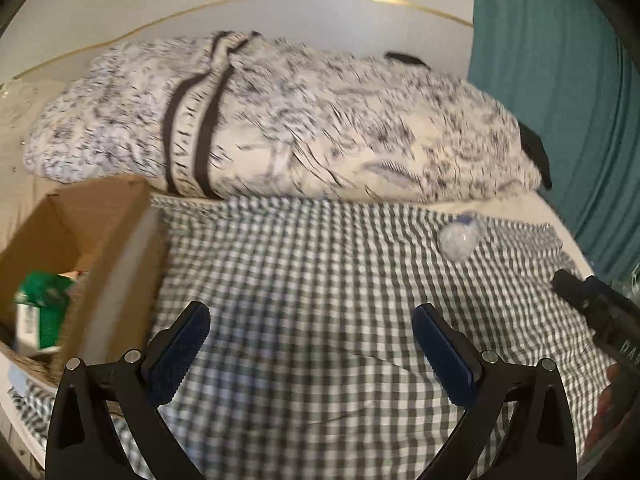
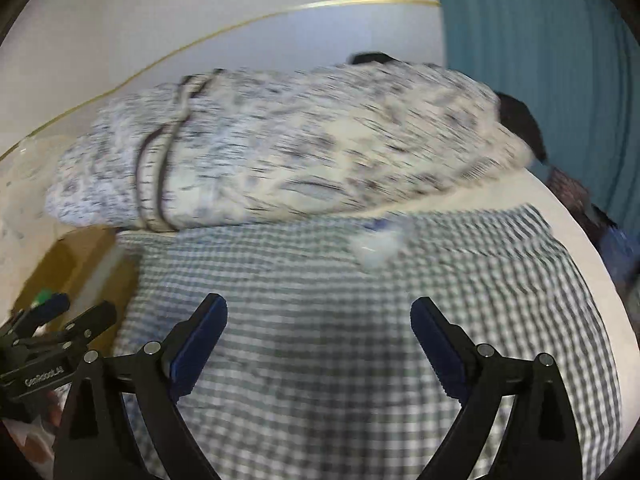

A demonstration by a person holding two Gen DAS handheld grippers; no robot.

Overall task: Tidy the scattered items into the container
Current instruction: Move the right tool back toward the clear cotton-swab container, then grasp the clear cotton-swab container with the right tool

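Note:
A brown cardboard box (image 1: 112, 216) stands open at the left on the bed, with a green and white packet (image 1: 38, 312) inside. It also shows blurred in the right wrist view (image 2: 76, 268). A small white crumpled item with a blue end (image 1: 458, 238) lies on the checked cloth at the right; it shows in the right wrist view (image 2: 376, 250) too. My left gripper (image 1: 310, 328) is open and empty above the checked cloth, right of the box. My right gripper (image 2: 318, 322) is open and empty, short of the white item. It also shows at the right edge of the left wrist view (image 1: 588, 300).
A green and white checked cloth (image 1: 300, 264) covers the bed. A large patterned bundle with dark straps (image 1: 280, 124) lies across the back. A teal curtain (image 1: 560, 80) hangs at the right. A white headboard with a gold rim (image 1: 280, 12) stands behind.

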